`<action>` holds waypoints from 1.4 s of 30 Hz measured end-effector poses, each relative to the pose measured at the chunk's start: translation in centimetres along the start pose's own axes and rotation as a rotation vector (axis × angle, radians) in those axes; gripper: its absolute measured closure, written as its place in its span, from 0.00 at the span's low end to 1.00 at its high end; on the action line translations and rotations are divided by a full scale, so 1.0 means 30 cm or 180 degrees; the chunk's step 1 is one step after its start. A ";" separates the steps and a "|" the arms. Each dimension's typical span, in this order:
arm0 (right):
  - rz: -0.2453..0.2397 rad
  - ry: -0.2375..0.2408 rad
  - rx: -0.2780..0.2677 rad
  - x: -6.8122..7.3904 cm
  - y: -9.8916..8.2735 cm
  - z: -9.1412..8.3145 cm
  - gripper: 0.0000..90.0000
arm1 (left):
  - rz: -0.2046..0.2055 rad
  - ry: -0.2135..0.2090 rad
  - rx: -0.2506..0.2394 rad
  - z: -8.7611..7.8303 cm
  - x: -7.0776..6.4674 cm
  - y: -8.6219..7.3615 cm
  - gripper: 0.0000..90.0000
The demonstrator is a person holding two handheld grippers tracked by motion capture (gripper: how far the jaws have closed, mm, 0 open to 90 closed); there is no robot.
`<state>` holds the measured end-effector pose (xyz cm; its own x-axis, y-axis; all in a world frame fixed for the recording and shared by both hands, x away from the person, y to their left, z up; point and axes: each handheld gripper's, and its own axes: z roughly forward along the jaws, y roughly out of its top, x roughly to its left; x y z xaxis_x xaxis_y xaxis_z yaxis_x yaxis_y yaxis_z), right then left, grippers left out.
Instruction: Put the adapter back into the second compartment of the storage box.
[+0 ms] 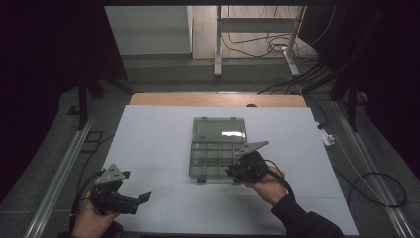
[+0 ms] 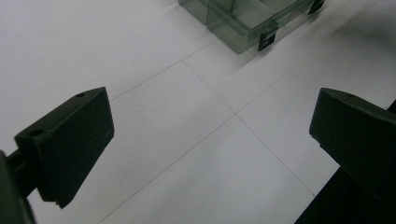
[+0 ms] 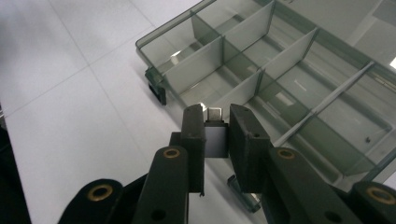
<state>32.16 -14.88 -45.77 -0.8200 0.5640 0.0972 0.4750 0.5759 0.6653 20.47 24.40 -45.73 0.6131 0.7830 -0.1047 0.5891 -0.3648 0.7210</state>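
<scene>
Above the open organizer box point(image 3: 280, 79), fingers point(image 3: 194, 140) pinch a small black adapter point(image 3: 215, 137).

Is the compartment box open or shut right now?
Open. The compartment box has its clear lid folded back flat on the table, and the dividers are exposed from above in the right gripper view.

— What's the box point(image 3: 280, 70) made of from your seat?

— I read it as clear, smoky-grey plastic, glossy; the lid point(image 1: 219, 129) throws back a bright glare.

— And the bench point(image 1: 158, 139)?

— I see a matt white sheet, smooth, with thin seam lines.

— The small block point(image 3: 215, 137) in my right tool point(image 3: 217, 122)?

— Dark, smooth body with a shiny metal tip. The pads look like matt black plastic.
</scene>
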 end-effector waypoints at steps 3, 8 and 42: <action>0.0010 -0.0015 -0.0010 -0.005 0.007 0.004 0.84 | 0.0004 0.0000 0.0001 0.000 -0.001 0.000 0.00; 0.0034 -0.0038 -0.0041 -0.017 0.027 0.018 0.84 | 0.0007 0.0001 0.0001 0.001 -0.001 0.000 0.00; 0.0099 -0.0196 -0.0189 -0.064 0.124 0.115 0.84 | 0.0002 0.0022 0.0011 0.003 0.000 0.001 0.00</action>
<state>36.58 -11.79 -46.03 -0.7831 0.6175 0.0740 0.4787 0.5226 0.7055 20.53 24.35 -45.76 0.6098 0.7863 -0.0995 0.5906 -0.3671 0.7186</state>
